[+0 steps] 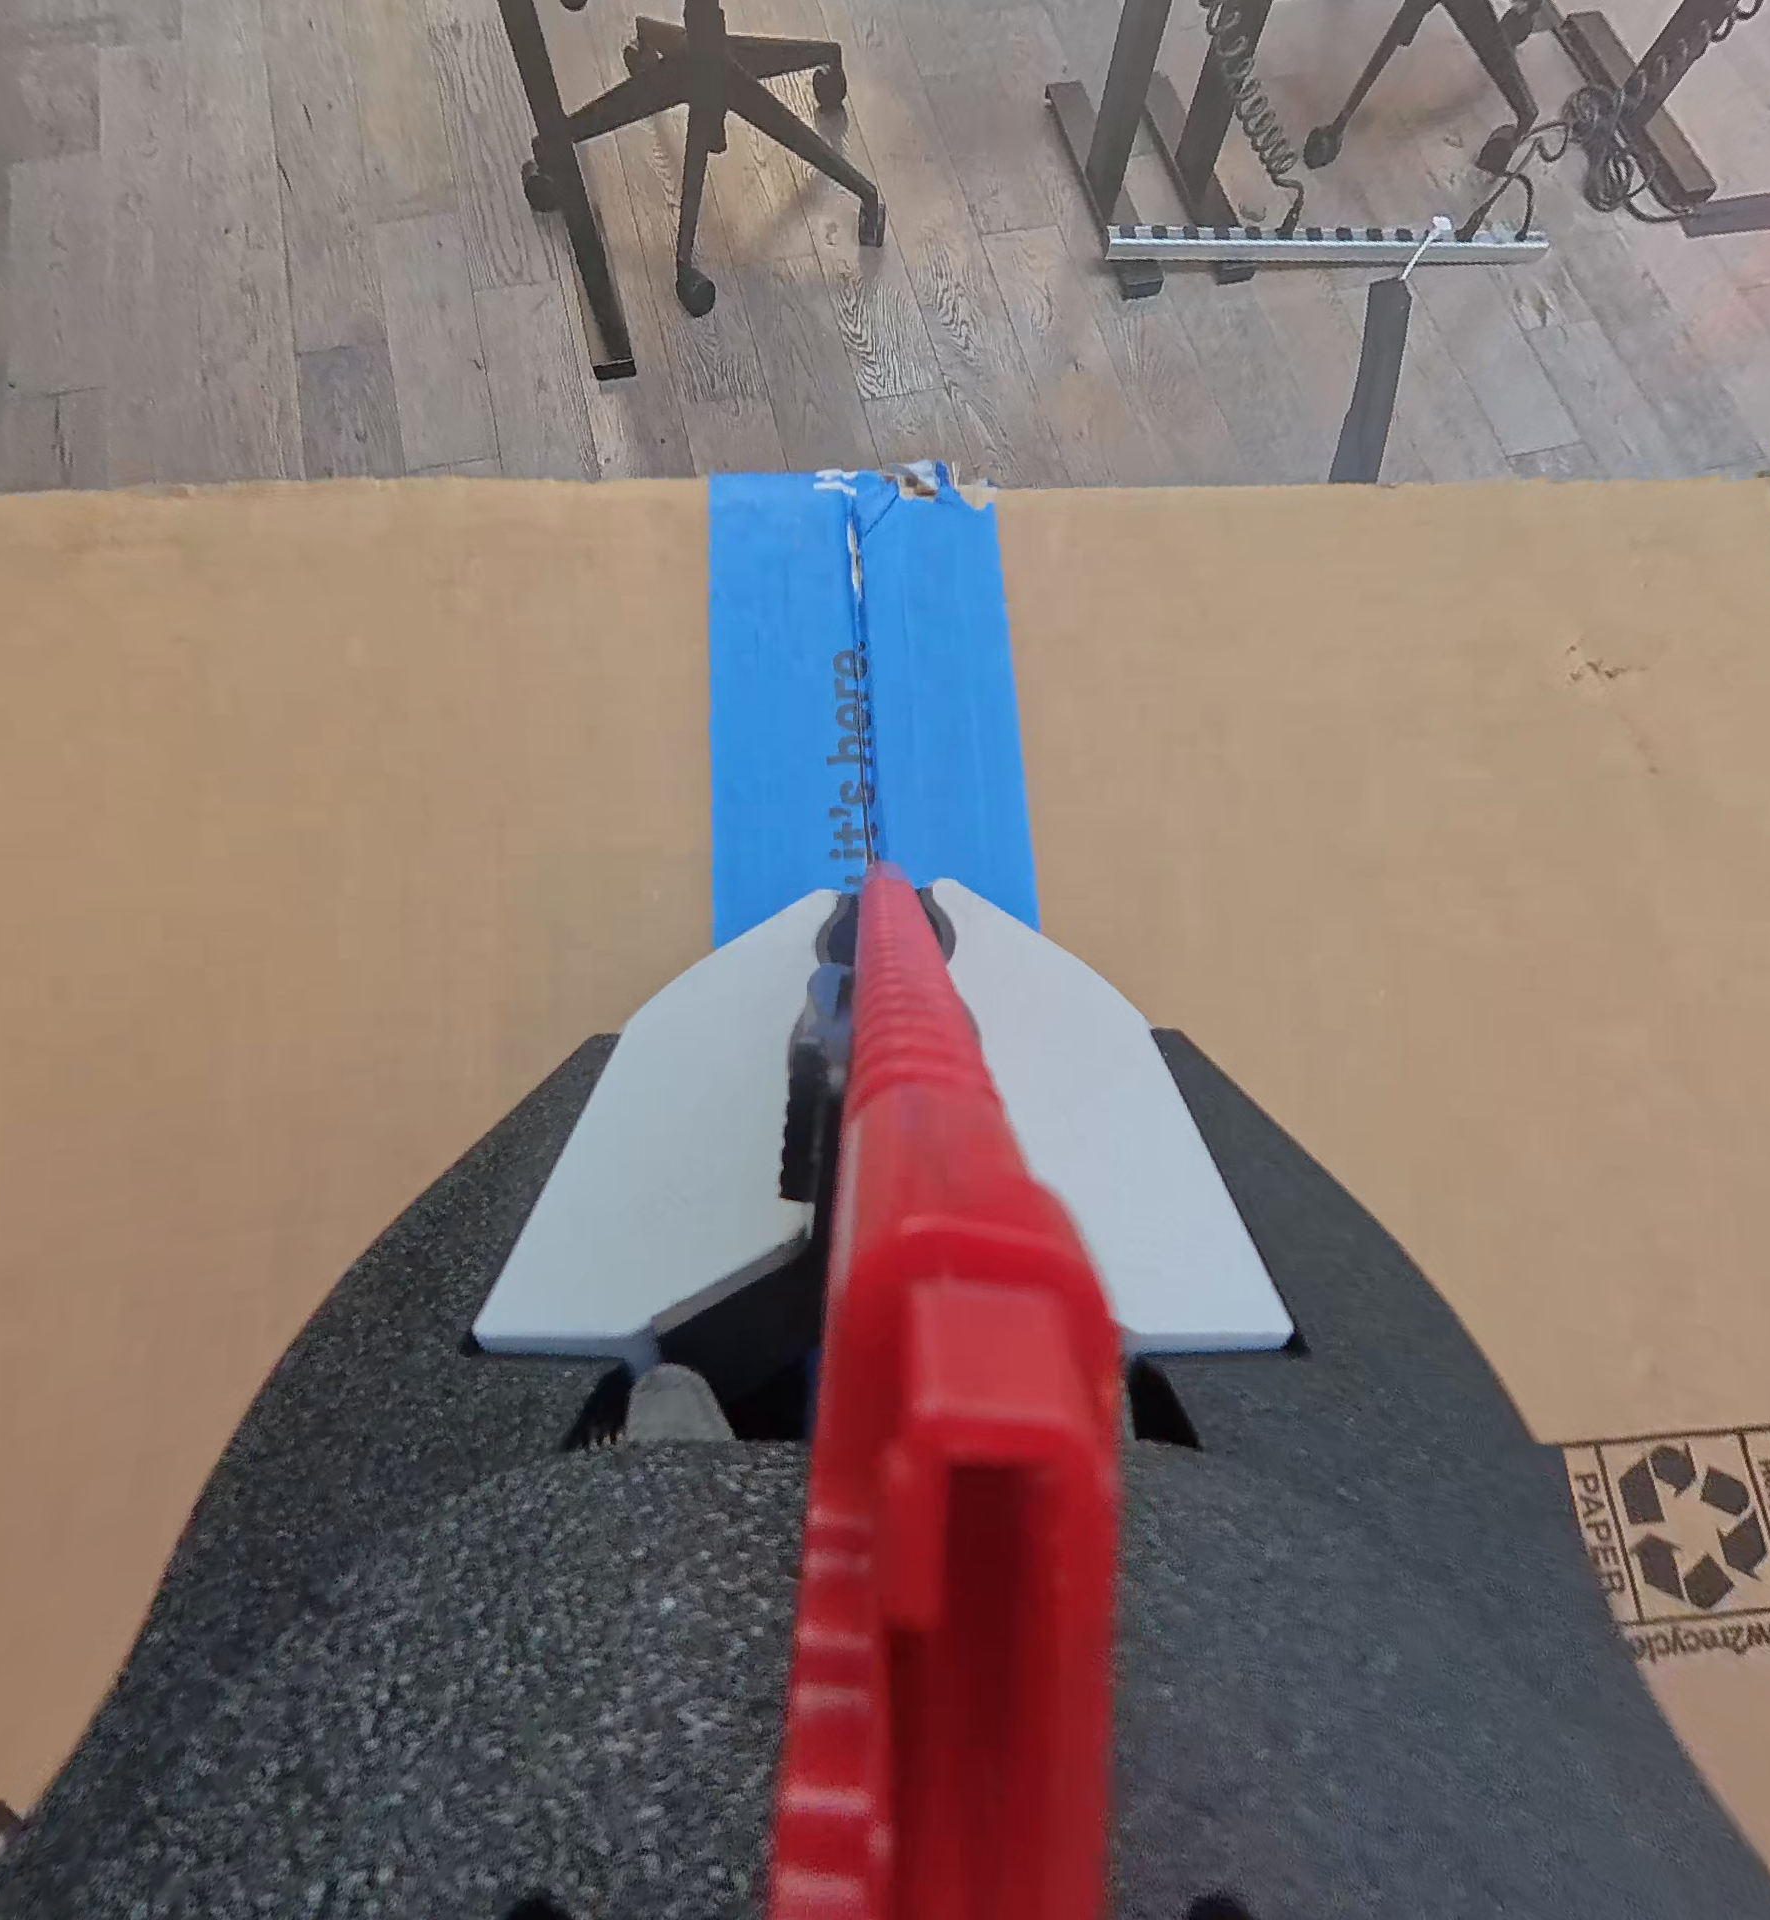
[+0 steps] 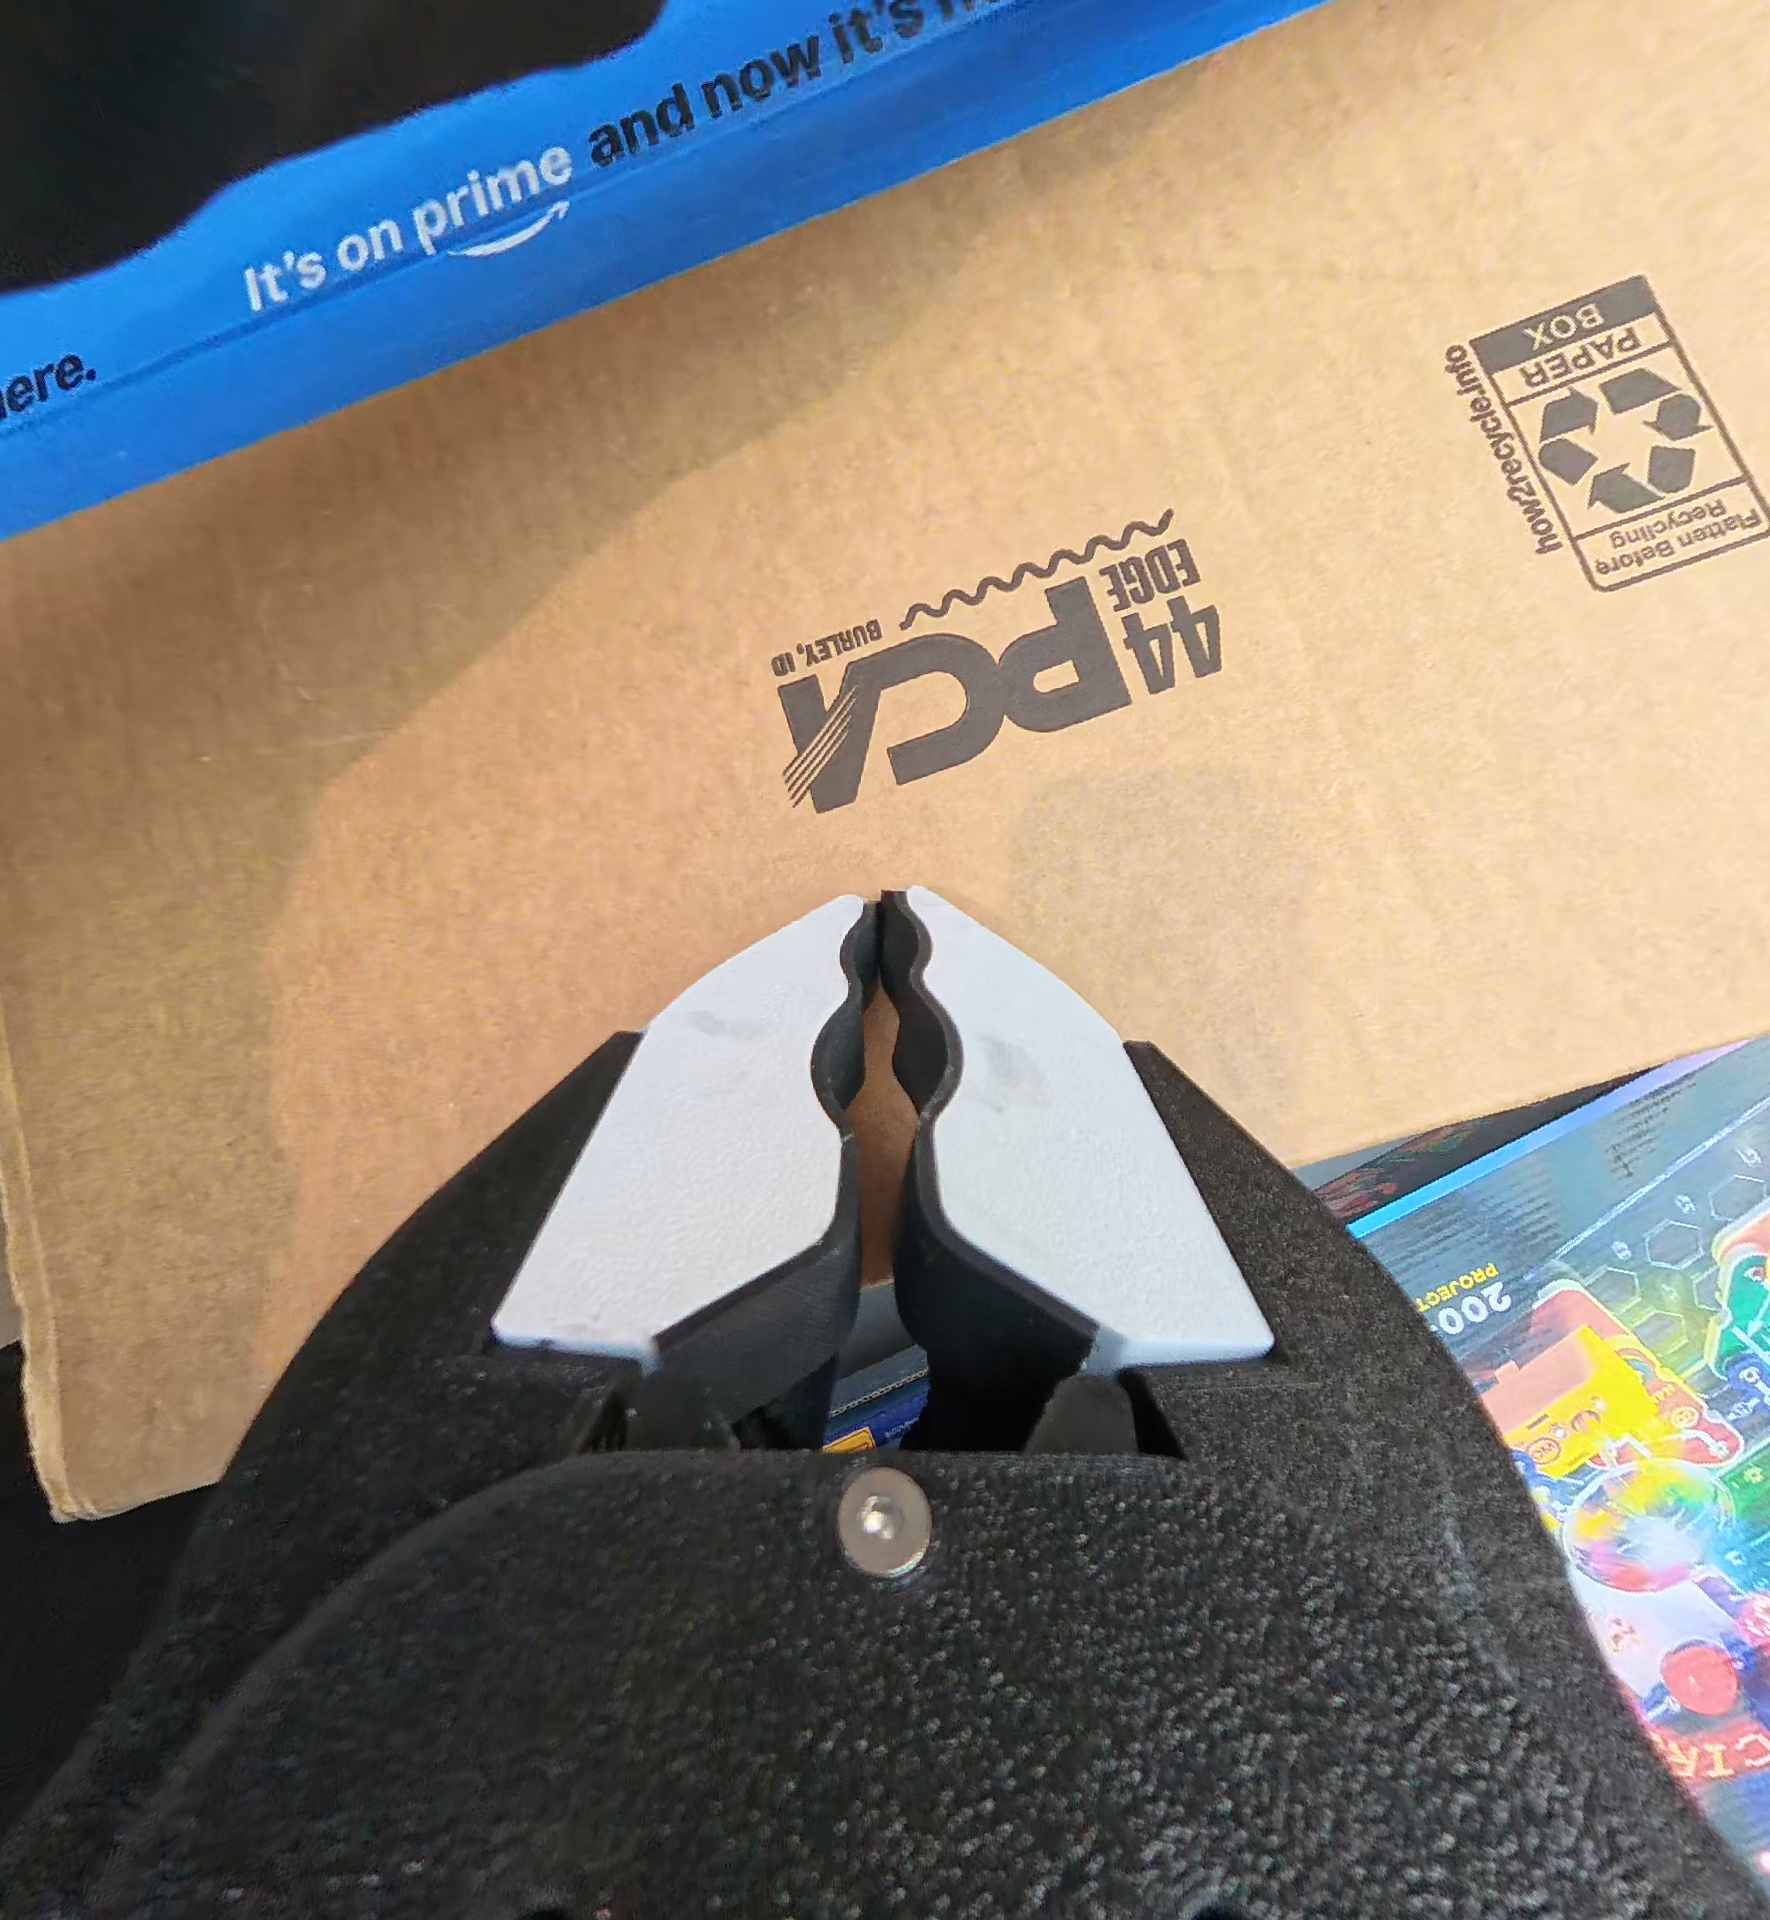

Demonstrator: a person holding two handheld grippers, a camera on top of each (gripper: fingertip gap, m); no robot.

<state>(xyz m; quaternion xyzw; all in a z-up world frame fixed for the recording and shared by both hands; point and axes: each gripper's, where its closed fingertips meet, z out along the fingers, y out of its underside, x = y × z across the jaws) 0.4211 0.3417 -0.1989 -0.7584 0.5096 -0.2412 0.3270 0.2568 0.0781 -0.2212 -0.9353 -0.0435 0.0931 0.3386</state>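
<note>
1. A red box cutter [image 1: 922, 1351] is clamped in the left gripper [image 1: 886, 904], its tip on the slit blue tape [image 1: 777, 727] just ahead.
2. The tape runs along the seam of a cardboard box [image 1: 341, 779] under the gripper.
3. The right gripper [image 2: 883, 904] is closed and empty, over a cardboard flap [image 2: 548, 831].
4. A colourful printed box [image 2: 1639, 1351] lies to its right.

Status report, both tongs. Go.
Left tongs shut on red box cutter, tip at the slit in the blue tape. Right tongs shut, empty, over cardboard flap. Colourful printed box alongside.
</note>
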